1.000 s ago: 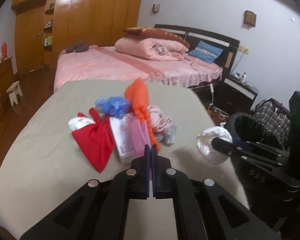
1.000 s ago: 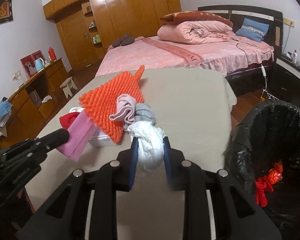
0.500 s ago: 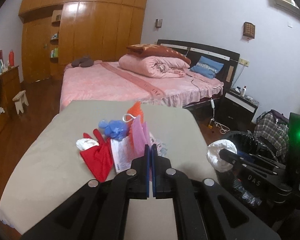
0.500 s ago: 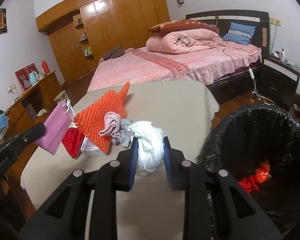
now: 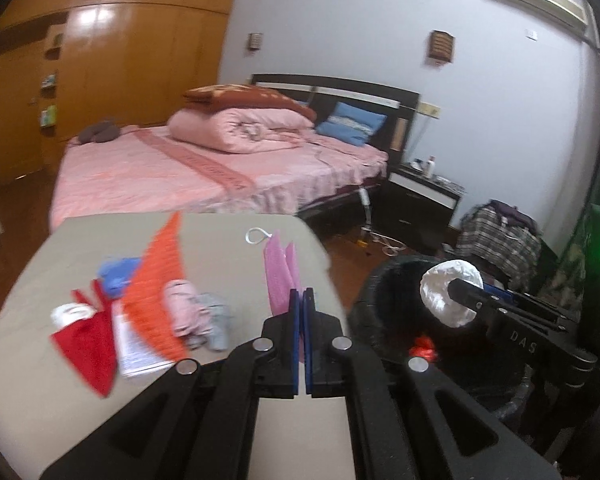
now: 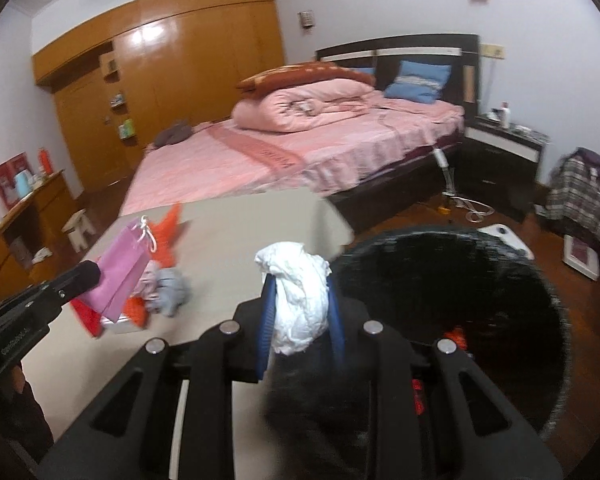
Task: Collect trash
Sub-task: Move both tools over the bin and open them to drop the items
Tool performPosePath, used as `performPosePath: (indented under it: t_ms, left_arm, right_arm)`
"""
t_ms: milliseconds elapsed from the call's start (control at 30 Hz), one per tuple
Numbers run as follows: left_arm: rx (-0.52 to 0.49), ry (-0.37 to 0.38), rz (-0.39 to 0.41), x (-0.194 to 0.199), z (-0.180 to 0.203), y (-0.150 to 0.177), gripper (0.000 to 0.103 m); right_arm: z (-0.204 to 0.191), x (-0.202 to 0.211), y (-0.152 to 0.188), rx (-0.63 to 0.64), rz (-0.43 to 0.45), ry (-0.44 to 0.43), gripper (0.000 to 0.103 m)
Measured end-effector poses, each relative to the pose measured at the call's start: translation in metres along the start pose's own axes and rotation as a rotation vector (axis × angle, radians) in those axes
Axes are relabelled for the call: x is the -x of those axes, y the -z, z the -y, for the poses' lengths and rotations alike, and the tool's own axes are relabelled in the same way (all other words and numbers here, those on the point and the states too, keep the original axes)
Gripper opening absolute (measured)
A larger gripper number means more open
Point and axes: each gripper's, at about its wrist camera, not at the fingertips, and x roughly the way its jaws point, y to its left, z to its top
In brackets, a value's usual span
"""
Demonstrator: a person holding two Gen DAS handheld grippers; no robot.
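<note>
My left gripper [image 5: 302, 300] is shut on a small pink paper bag [image 5: 279, 276] with a white cord handle, held above the table's right end. It also shows in the right wrist view [image 6: 119, 272]. My right gripper [image 6: 300, 300] is shut on a crumpled white wad [image 6: 297, 300], held over the near rim of the black-lined trash bin [image 6: 500, 264]. The wad [image 5: 450, 294] and bin [image 5: 384, 300] also show in the left wrist view. On the beige table [image 5: 39, 380] lie an orange mesh sheet [image 5: 155, 280], red cloth [image 5: 89, 348], blue wad [image 5: 117, 274] and pink and grey cloths [image 5: 197, 314].
Red trash [image 6: 456, 334] lies inside the bin. A pink bed [image 5: 179, 176] stands behind the table, a dark nightstand [image 5: 420, 204] to its right, a plaid bag [image 5: 500, 236] on the floor. Wooden wardrobes [image 6: 171, 80] line the back wall.
Both grippers have swung right toward the bin. The pink bag has lifted off the pile, and the white wad now hangs over the bin's rim.
</note>
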Motion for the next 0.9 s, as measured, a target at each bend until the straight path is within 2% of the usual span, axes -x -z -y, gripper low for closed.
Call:
performPosePath:
  t_ms: [367,467,500,567,600,667,700,767,800,900]
  left_arm:
    - [-0.075,0.183,-0.058,-0.065,0.074,-0.005,0.002]
    - [-0.085,0.244,-0.077,-0.079,0.091,-0.006,0.002]
    - [-0.088,0.265,-0.087,-0.083,0.096,-0.005,0.003]
    - [-0.097,0.305,-0.118,-0.094,0.103,-0.003,0.022]
    - [-0.1,0.303,-0.119,-0.096,0.104,-0.001,0.041]
    - [-0.104,0.291,-0.106,-0.095,0.101,0.002,0.044]
    - [-0.111,0.276,-0.105,-0.094,0.099,0.003,0.045]
    - [-0.114,0.231,-0.094,-0.091,0.088,0.006,0.051]
    - [-0.111,0.204,-0.085,-0.088,0.081,0.007,0.058]
    - [-0.097,0.084,-0.045,-0.075,0.05,0.012,0.071]
  right_arm:
    - [0.081,-0.003,0.01,-0.078,-0.01,0.171,0.026]
    - [0.097,-0.003,0.013,-0.1,-0.013,0.213,0.031]
    - [0.101,-0.002,0.014,-0.106,-0.013,0.225,0.038]
    - [0.111,-0.002,0.016,-0.118,-0.013,0.257,0.058]
    - [0.115,0.0,0.017,-0.127,-0.009,0.278,0.071]
    - [0.118,0.004,0.019,-0.133,0.006,0.3,0.08]
    - [0.119,0.003,0.019,-0.132,0.009,0.306,0.089]
    - [0.116,0.003,0.019,-0.126,0.015,0.314,0.094]
    - [0.115,0.002,0.019,-0.125,0.014,0.312,0.097]
    - [0.103,-0.007,0.019,-0.136,0.003,0.283,0.098]
